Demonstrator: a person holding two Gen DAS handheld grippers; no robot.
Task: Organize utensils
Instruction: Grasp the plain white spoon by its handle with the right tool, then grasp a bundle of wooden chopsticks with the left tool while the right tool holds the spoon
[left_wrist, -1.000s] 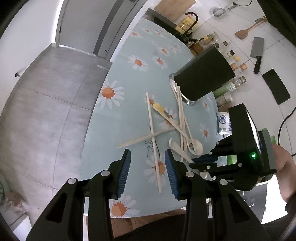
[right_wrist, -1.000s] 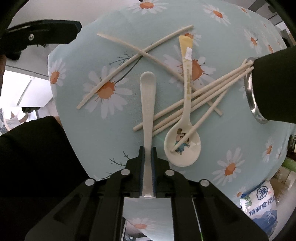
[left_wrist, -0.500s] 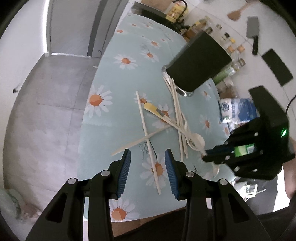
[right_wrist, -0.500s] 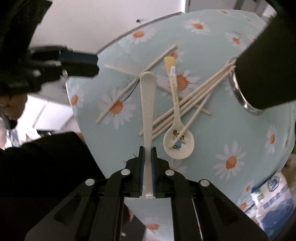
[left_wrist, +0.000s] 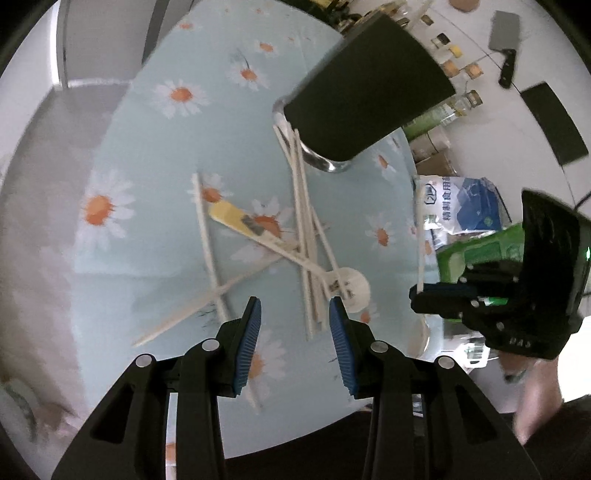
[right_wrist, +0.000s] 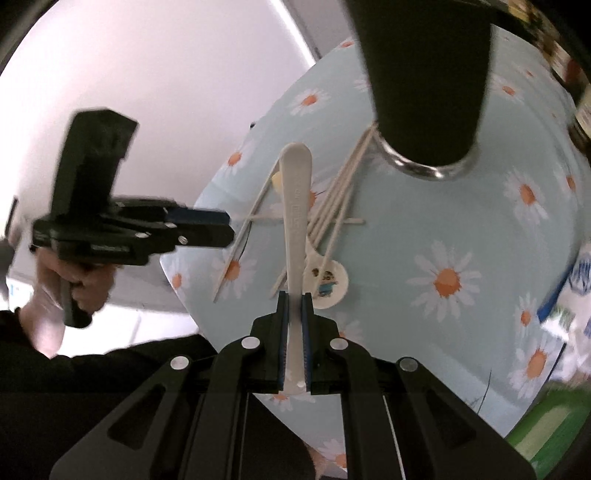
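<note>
Daisy-print table (left_wrist: 122, 258) carries scattered chopsticks (left_wrist: 303, 236) and a cartoon spoon (right_wrist: 325, 284) at 6 o'clock of the dark holder (left_wrist: 362, 96); right gripper (right_wrist: 294, 314) fingers clamp a white spoon (right_wrist: 295, 206) aloft, left gripper (left_wrist: 294, 332) fingers apart.

A round table (left_wrist: 122, 177) wore a pale blue daisy-print cloth; on it lay scattered chopsticks (left_wrist: 303, 229), a cartoon-printed spoon (left_wrist: 347, 282) and a dark holder (left_wrist: 362, 92) on its side.
</note>
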